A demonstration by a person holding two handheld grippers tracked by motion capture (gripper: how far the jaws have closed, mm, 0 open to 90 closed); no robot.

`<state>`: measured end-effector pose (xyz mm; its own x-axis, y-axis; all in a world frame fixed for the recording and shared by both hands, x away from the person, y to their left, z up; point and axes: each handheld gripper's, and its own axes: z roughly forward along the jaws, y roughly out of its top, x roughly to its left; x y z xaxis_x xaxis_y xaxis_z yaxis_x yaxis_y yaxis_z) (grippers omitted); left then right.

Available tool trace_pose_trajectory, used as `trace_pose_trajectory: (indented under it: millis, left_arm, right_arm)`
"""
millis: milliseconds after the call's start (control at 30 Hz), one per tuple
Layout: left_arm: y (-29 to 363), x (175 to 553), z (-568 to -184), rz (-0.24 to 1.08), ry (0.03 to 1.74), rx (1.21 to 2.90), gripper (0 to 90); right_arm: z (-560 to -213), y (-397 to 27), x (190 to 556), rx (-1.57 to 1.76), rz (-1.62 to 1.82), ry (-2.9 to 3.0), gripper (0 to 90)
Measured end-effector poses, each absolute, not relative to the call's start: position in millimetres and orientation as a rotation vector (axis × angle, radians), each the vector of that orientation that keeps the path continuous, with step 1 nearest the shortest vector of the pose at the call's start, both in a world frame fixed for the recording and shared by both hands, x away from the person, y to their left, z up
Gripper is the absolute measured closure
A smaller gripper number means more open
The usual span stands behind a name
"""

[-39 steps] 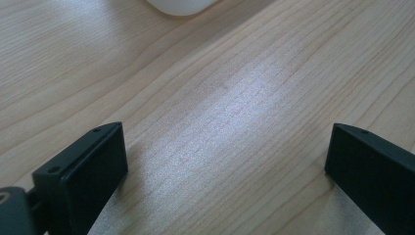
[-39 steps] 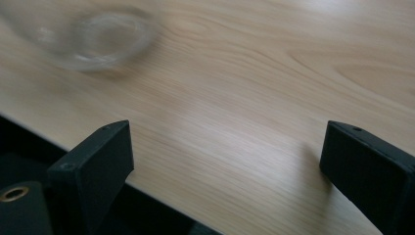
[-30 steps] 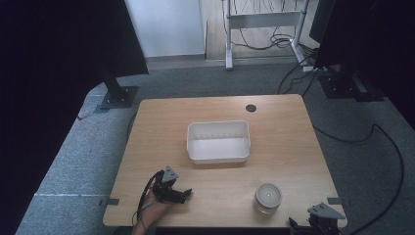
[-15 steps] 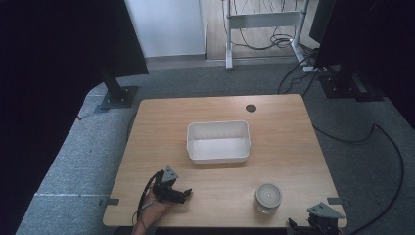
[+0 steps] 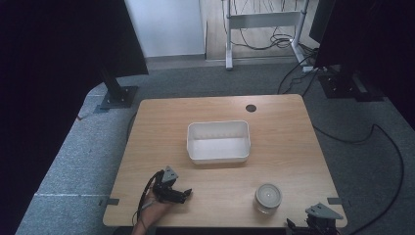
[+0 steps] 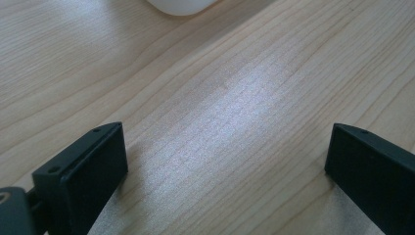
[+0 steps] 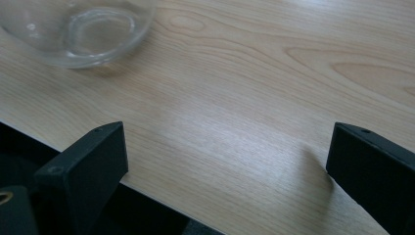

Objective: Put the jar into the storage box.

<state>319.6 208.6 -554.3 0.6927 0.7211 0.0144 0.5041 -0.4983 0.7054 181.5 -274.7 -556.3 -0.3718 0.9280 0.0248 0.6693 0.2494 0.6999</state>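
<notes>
Jar (image 5: 267, 198), glass, near-side of white tub (image 5: 218, 142); just left of right gripper (image 5: 313, 226), jaws wide. Left gripper (image 5: 183, 195) wide, well apart. Right gripper view reveals jar's transparent base (image 7: 80, 30).

The left gripper (image 6: 225, 171) has its two black jaws wide apart, one at 8 o'clock and one at 4 o'clock. Nothing sits between them, just the light wood bench (image 6: 235, 98) with a shiny patch in the middle. At 12 o'clock, a rounded white tub (image 6: 182, 6) corner peeks in.
</notes>
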Motion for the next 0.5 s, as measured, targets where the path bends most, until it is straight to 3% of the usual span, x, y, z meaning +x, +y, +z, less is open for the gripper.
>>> trace_pose_trajectory:
  millis: [500]
  left_arm:
    - [209,319,-554,0.404,0.935,2.206,1.7]
  right_arm:
    - [-545,-263,181,1.412,0.949,2.149,1.3]
